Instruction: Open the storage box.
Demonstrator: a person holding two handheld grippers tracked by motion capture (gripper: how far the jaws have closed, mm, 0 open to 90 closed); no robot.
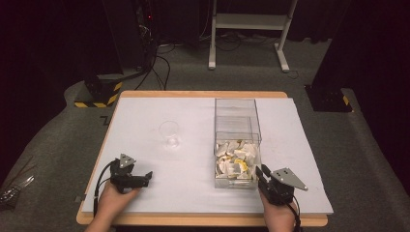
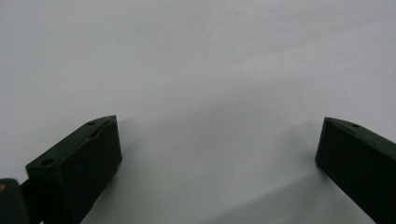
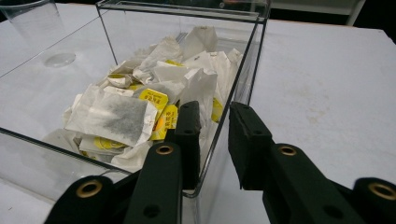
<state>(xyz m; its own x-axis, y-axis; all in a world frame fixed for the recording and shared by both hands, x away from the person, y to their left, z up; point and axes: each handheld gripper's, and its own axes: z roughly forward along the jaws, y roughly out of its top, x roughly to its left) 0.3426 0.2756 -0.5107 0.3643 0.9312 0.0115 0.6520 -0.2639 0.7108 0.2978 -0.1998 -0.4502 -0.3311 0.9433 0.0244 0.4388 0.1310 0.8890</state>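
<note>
Right gripper [image 3: 212, 116] straddling clear box [image 3: 256, 56] wall, narrowly parted, tea bags [image 3: 140, 107] just beside, left gripper [image 2: 217, 144] wide apart.

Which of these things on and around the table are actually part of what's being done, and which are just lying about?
Part of the job:
- clear plastic box
- white paper tea bags with yellow tags inside it
- right gripper, jaws astride the box's near wall
- clear plastic cup
- left gripper, open over bare table

Lying about:
- white metal stand behind
- black-and-yellow striped base on the floor

Unreadable dark print on yellow teabag tags [image 3: 153, 98]
</note>
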